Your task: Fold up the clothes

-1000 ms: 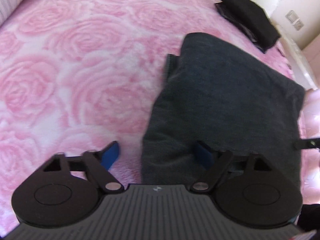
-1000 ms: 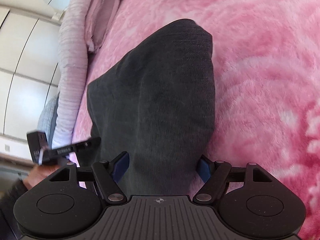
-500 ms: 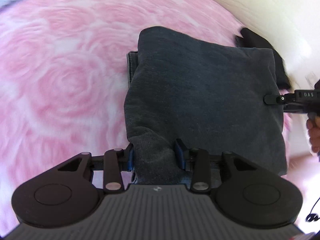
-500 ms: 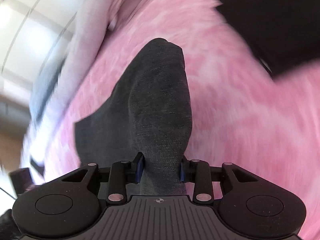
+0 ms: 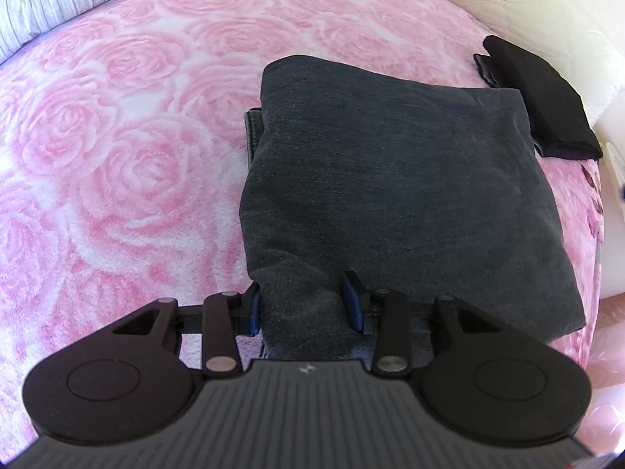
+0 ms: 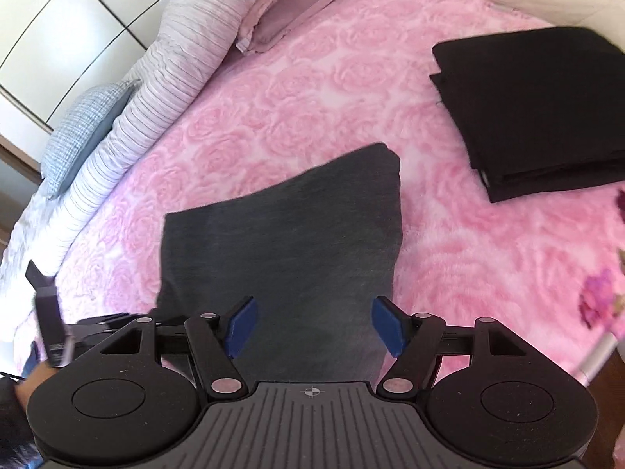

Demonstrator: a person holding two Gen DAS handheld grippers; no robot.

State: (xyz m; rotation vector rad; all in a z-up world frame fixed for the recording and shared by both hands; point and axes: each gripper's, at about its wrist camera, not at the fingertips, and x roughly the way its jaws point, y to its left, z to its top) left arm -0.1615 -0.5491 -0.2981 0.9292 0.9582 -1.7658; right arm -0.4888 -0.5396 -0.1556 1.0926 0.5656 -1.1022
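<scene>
A folded dark grey garment (image 5: 394,179) lies on the pink rose-pattern blanket (image 5: 117,164). My left gripper (image 5: 302,306) is shut on the garment's near corner, with a fold of cloth pinched between the blue pads (image 5: 351,305). In the right wrist view the same grey garment (image 6: 289,242) lies below my right gripper (image 6: 314,326). Its jaws are opening and stand wide above the cloth, and the blue pads (image 6: 388,326) touch nothing. The left gripper's body shows at that view's lower left edge.
A folded black garment (image 6: 535,117) lies on the blanket beyond the grey one, near the white padded bed edge (image 5: 547,19). Striped and checked pillows (image 6: 156,78) line the far side of the bed. A white wardrobe (image 6: 50,27) stands behind them.
My left gripper shut on the grey garment's corner and has kept hold of it. My right gripper pinched the cloth, then let go, opened wide and rose above it.
</scene>
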